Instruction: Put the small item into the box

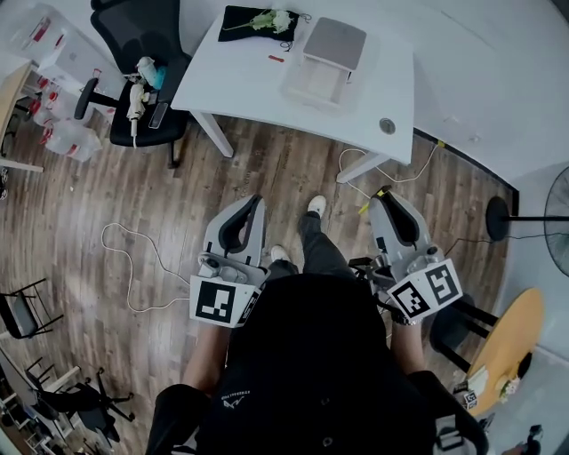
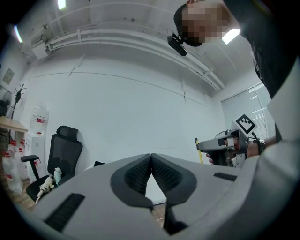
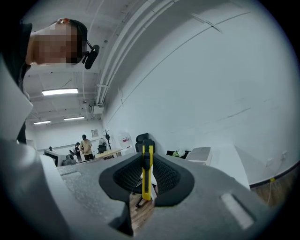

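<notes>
My right gripper (image 3: pixel 147 165) is shut on a slim yellow utility knife (image 3: pixel 147 174), which stands upright between the pads. In the head view that gripper (image 1: pixel 382 199) is held at waist height over the wooden floor, with the knife's yellow end (image 1: pixel 364 207) poking out beside its tip. The left gripper (image 1: pixel 256 204) is held level with it; its jaws (image 2: pixel 151 161) are shut with nothing between them. The box (image 1: pixel 320 67), pale with a grey lid, rests on the white table (image 1: pixel 391 89) ahead, well beyond both grippers. It also shows in the right gripper view (image 3: pixel 199 153).
A black cloth with flowers (image 1: pixel 258 22) lies on the table's far left. A black office chair (image 1: pixel 133 62) loaded with small things stands to the left, a white cable (image 1: pixel 133 267) loops on the floor, and a fan stand (image 1: pixel 498 213) and round wooden table (image 1: pixel 511 342) are at the right.
</notes>
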The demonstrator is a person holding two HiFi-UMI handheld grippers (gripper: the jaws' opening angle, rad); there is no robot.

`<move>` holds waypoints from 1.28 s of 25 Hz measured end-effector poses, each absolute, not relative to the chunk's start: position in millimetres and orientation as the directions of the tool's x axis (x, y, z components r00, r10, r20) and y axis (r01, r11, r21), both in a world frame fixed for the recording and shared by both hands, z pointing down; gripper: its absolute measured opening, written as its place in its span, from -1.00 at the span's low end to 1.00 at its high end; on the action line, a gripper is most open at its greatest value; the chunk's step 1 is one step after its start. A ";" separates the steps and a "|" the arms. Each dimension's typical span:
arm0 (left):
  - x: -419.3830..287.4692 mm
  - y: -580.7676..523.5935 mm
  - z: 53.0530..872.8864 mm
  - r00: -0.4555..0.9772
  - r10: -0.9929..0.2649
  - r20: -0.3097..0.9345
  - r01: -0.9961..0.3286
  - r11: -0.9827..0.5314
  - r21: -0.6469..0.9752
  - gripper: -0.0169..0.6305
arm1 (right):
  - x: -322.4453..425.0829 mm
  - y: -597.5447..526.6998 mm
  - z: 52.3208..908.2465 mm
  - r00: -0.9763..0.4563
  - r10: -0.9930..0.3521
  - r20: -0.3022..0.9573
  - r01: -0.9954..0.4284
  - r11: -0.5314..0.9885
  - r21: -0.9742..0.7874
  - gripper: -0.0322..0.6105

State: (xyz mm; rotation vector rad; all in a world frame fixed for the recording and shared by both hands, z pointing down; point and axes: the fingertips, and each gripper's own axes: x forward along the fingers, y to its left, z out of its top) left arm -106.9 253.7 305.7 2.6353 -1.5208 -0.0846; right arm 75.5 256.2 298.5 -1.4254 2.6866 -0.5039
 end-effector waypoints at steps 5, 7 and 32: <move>-115.2 228.5 308.4 0.476 -0.880 0.005 -0.875 -0.473 0.107 -0.93 | 67.5 220.6 303.4 -0.594 -0.799 0.095 -0.778 0.540 -0.321 -0.68; -119.9 214.3 310.2 0.460 -0.888 0.011 -0.884 -0.456 0.105 -0.93 | 64.0 201.9 303.3 -0.607 -0.790 0.090 -0.767 0.552 -0.326 -0.68; -84.7 -7.7 289.0 0.275 -0.961 0.002 -0.960 -0.275 0.053 -0.93 | 87.6 -63.4 304.1 -0.763 -0.641 0.081 -0.625 0.700 -0.346 -0.68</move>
